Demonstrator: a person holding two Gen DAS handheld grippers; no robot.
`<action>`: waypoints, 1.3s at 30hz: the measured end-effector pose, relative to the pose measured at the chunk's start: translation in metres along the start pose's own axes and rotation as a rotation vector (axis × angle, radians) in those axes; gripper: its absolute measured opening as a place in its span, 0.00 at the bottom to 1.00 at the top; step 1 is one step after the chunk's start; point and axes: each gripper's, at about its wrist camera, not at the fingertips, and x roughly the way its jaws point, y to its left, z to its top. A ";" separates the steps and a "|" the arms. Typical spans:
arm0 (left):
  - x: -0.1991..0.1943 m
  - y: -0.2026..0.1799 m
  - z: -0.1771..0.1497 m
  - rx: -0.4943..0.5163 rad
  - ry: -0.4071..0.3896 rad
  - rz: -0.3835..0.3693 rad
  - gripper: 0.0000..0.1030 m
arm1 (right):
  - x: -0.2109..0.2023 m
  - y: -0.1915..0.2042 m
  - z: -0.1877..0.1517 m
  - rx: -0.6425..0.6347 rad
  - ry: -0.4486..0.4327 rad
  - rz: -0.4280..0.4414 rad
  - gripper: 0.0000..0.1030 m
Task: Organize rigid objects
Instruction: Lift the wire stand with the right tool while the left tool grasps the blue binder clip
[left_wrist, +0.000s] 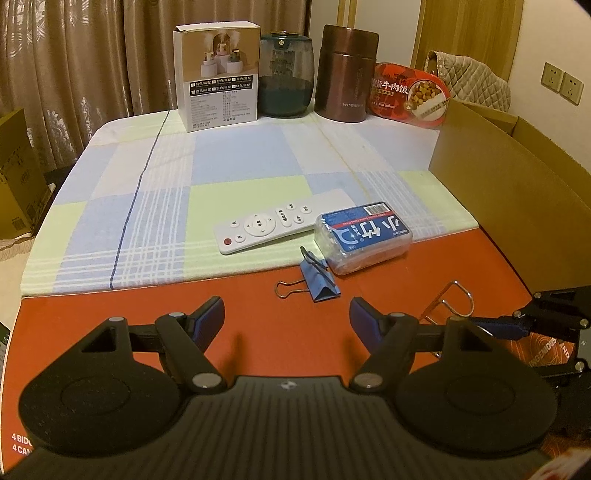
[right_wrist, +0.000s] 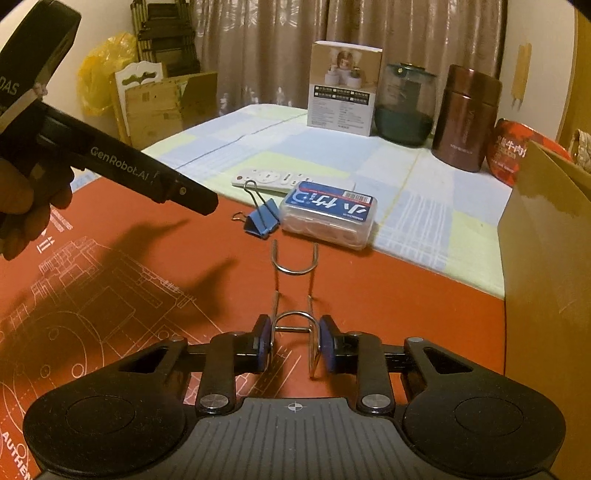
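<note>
My right gripper (right_wrist: 293, 345) is shut on a bent silver wire hook (right_wrist: 294, 280) and holds it just above the red mat; the hook also shows in the left wrist view (left_wrist: 448, 301). My left gripper (left_wrist: 287, 317) is open and empty over the red mat, short of a blue binder clip (left_wrist: 319, 286). A clear plastic floss-pick box with a blue label (left_wrist: 364, 238) and a white remote (left_wrist: 282, 219) lie just beyond the clip. In the right wrist view the clip (right_wrist: 262, 219), box (right_wrist: 328, 214) and remote (right_wrist: 269, 179) lie ahead of the hook.
An open cardboard box (left_wrist: 517, 192) stands at the right on the checked cloth (left_wrist: 147, 206). At the back stand a white carton (left_wrist: 218, 74), a teal jar (left_wrist: 286, 75), a brown flask (left_wrist: 347, 74) and a red food tub (left_wrist: 410, 94).
</note>
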 end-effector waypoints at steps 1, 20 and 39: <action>0.000 0.000 0.000 0.000 0.001 0.000 0.69 | 0.000 0.000 0.000 -0.001 0.001 -0.001 0.24; 0.010 -0.005 -0.001 0.033 -0.008 -0.022 0.69 | -0.013 -0.011 0.012 0.069 -0.045 -0.062 0.23; 0.060 -0.016 0.003 0.040 -0.072 -0.027 0.31 | -0.015 -0.029 0.018 0.148 -0.050 -0.111 0.23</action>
